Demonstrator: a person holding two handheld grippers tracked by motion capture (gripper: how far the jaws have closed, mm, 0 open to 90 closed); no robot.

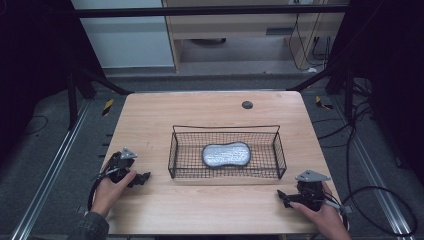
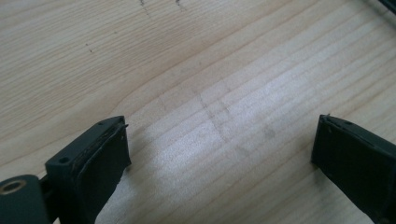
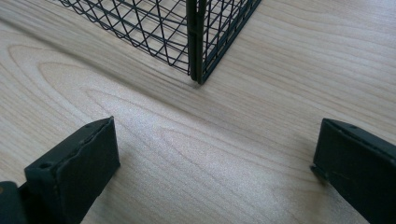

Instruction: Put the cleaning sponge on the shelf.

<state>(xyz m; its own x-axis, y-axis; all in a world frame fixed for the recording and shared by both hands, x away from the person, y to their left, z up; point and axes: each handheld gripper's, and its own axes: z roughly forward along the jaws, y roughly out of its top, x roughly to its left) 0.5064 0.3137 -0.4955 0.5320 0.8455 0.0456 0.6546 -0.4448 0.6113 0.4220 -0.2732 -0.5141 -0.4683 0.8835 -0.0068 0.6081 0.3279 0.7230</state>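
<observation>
Silvery, crinkled pouch [image 1: 226, 154] in the wire basket [image 1: 174, 150] looks light, soft and slippery; pinch an end. Both grippers' fingers [image 2: 88, 163] rest released, empty.

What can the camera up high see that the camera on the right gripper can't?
The high view alone shows the silver pouch lying inside the wire basket, the left gripper and the person's hands. The right gripper view alone shows the right gripper up close, its jaws wide open over bare wood. Both share the basket, seen by its near corner from the gripper, and the wooden table.
</observation>
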